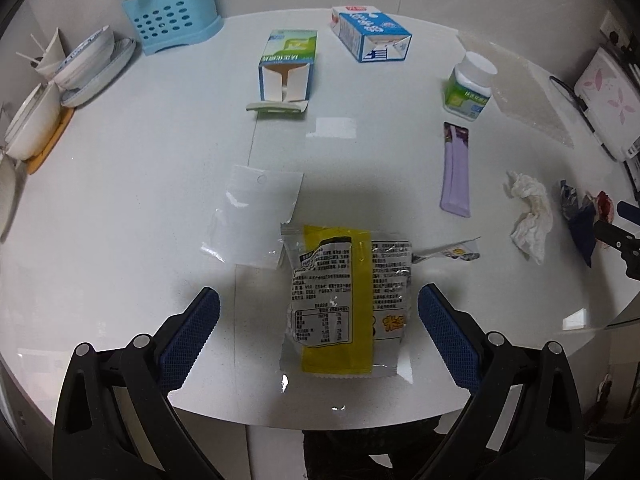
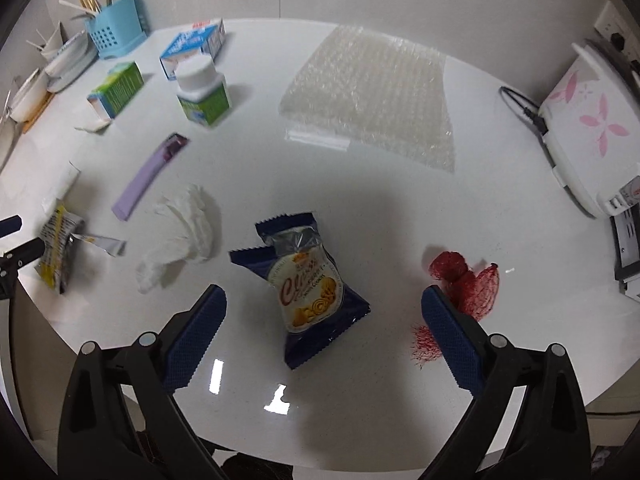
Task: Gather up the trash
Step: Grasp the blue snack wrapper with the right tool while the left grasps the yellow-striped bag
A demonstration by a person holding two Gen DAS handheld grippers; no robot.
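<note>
From the left wrist view, the left gripper (image 1: 319, 310) is hanging with its jaws wide apart over the near edge of the white bench (image 1: 140, 160), straddling a yellow-and-clear snack wrapper (image 1: 344, 304) that is lying flat there. A clear plastic bag (image 1: 256, 216) is lying just beside the wrapper. Toward the far edge, a green carton (image 1: 289, 65) is lying with its end flaps open, and a blue carton (image 1: 370, 34) is lying near it. At the far left corner, a blue utensil holder (image 1: 172, 22) is holding chopsticks.

From the right wrist view, the right gripper (image 2: 323, 312) is also spread open, holding nothing, with a dark blue cookie packet (image 2: 308, 292) lying between its fingers near the bench's near edge. A crumpled tissue (image 2: 184, 228) is lying left of it, and a red mesh net (image 2: 470, 280) is sitting by the right finger.
</note>
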